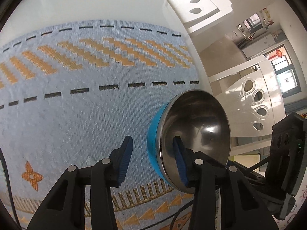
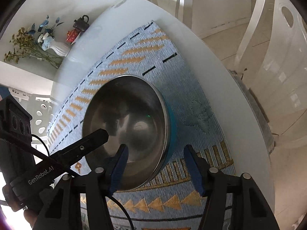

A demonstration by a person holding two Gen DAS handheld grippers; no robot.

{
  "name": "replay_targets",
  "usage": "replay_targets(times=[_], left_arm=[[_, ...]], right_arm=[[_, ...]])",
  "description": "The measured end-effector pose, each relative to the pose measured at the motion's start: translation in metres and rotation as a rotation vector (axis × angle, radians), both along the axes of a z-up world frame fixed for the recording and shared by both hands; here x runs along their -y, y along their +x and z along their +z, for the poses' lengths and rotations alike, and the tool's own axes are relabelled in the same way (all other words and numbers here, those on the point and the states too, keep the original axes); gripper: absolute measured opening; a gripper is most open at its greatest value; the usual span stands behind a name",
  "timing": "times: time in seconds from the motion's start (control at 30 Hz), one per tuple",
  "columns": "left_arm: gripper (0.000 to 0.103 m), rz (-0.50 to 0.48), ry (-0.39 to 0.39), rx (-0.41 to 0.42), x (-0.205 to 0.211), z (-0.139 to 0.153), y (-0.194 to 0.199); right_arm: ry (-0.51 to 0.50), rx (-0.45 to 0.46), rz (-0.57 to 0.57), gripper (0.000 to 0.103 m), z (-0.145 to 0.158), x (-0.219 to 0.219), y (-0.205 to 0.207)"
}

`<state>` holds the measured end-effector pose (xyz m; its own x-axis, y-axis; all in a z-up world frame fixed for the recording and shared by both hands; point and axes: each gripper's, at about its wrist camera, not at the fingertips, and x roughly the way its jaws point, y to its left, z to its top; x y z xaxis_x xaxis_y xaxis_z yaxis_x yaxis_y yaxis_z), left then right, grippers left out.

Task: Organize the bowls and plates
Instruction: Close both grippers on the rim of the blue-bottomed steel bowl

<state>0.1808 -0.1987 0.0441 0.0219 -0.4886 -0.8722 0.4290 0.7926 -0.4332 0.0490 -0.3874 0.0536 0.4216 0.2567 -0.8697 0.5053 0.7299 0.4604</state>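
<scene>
One bowl [image 2: 126, 126] sits on the pale blue woven placemat [image 1: 76, 115], and it serves as the landmark here: it has a polished steel inside and a bright blue outer shell, and nothing lies in it, only dark reflections on the metal. The placemat, patterned with orange stepped bands and dashed dark lines, spreads under and around the bowl, and the white table [image 2: 211, 80] shows beyond the mat on the far side of the bowl. In the left wrist view the bowl [image 1: 193, 134] appears tilted on its side by the lens, its blue wall toward the gap of the left gripper [image 1: 151, 153]. That gripper straddles the bowl's rim: one blue-padded finger stands inside the steel hollow, the other outside the blue wall over the mat, with a clear gap between the outer pad and the wall, so the fingers are spread and not yet pinching. The right gripper [image 2: 155, 164] does the same at another part of the rim: one finger lies inside the bowl, the other outside over the mat, apart from the blue wall, again spread with no pinch visible. Across the bowl in the right wrist view, a black finger of the left gripper reaches over the rim into the hollow. Well beyond the bowl, past the mat's far corner, a white vase of flowers [image 2: 57, 48] stands beside a dark teapot [image 2: 81, 24]. White chairs [image 1: 255, 107] stand off the table's edge.
</scene>
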Motion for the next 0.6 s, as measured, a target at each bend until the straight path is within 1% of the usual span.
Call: replay_targets(times=[0.1, 0.13, 0.17, 0.2, 0.23, 0.27, 0.33, 0.4, 0.57, 0.6], left_arm=[[0.039, -0.003, -0.01, -0.007, 0.001, -0.001, 0.0], [0.039, -0.004, -0.014, -0.008, 0.001, -0.001, 0.0], [0.032, -0.004, -0.022, -0.009, 0.002, -0.002, 0.0], [0.022, -0.01, -0.033, -0.012, 0.003, -0.002, 0.0], [0.019, -0.017, -0.027, -0.004, 0.005, -0.002, -0.001], [0.015, -0.024, -0.021, 0.01, 0.006, -0.002, -0.002], [0.014, -0.048, -0.017, 0.055, 0.007, 0.004, -0.006], [0.014, -0.061, -0.023, 0.081, 0.006, 0.012, -0.01], [0.014, -0.054, -0.04, 0.122, -0.004, 0.036, -0.022], [0.014, -0.048, -0.041, 0.139, -0.009, 0.044, -0.028]], right_arm=[[0.004, -0.005, -0.006, 0.048, -0.004, 0.0, -0.001], [0.001, -0.006, -0.003, 0.043, -0.005, 0.0, 0.0], [-0.004, -0.009, 0.0, 0.037, -0.006, -0.002, 0.001], [-0.011, -0.011, 0.003, 0.032, -0.006, -0.003, 0.001], [-0.023, -0.017, 0.005, 0.027, -0.007, -0.005, 0.002], [-0.043, -0.024, -0.002, 0.025, -0.007, -0.005, 0.001], [-0.051, -0.027, -0.005, 0.023, -0.007, -0.006, -0.001], [-0.053, -0.02, 0.009, 0.021, -0.003, -0.007, -0.004], [-0.088, 0.012, 0.025, 0.021, 0.022, -0.016, -0.014], [-0.091, 0.02, 0.029, 0.021, 0.028, -0.019, -0.017]])
